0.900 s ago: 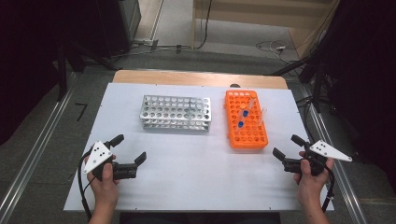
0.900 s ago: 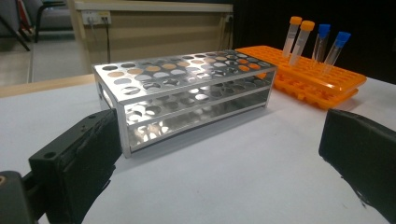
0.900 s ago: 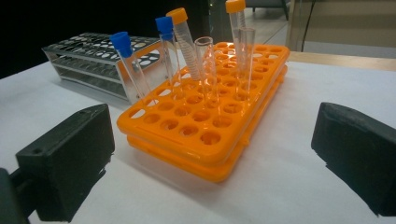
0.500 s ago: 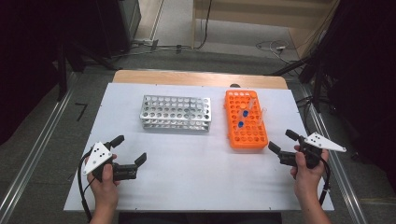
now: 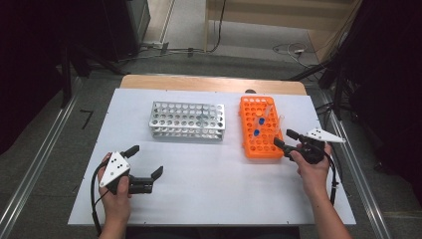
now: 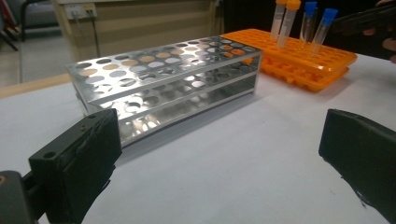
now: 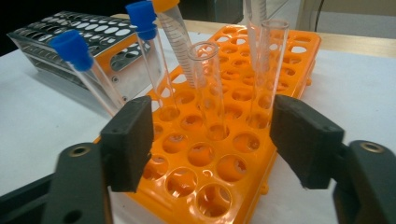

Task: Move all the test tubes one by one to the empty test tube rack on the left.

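The right gripper [image 5: 284,139] has moved in to the orange rack [image 5: 250,145], jaws half-spread and empty: centre them on the near uncapped tube [image 7: 208,88], then close gently.

We see even overhead light w/ a bright white table [image 5: 209,179] — surroundings go dark. Glare on the metal rack [image 6: 163,79]; soft shadows under it. Near jaws blurred — pics grainy, low-res.

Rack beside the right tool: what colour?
Orange rack, holding several tubes; clearest in the right gripper view, where the right tool is at its near end.
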`<action>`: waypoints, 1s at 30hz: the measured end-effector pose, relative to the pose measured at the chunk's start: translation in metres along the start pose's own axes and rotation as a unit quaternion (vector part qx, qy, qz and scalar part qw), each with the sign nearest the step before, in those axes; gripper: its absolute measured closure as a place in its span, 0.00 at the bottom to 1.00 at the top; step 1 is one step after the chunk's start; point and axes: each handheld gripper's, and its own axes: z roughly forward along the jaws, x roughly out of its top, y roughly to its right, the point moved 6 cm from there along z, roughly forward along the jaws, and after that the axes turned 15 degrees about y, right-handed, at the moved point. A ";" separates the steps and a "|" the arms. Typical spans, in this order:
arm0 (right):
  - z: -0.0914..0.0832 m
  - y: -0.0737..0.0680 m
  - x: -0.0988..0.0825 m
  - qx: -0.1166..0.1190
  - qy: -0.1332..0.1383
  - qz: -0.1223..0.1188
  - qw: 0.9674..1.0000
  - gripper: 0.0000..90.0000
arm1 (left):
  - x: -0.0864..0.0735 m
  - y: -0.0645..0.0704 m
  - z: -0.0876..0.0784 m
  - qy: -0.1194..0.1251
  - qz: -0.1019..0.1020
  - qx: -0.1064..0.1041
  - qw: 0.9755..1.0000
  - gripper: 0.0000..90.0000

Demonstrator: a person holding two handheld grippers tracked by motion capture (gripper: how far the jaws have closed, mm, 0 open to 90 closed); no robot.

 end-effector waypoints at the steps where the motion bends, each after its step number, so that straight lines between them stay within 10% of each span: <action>1: 0.002 0.001 -0.001 0.001 -0.002 0.002 1.000 0.38 | -0.001 0.001 0.002 -0.003 -0.005 -0.004 1.000 0.00; 30: 0.033 -0.002 -0.017 -0.033 -0.020 -0.039 0.998 0.82 | -0.005 0.010 0.012 -0.014 -0.026 -0.028 0.999 0.00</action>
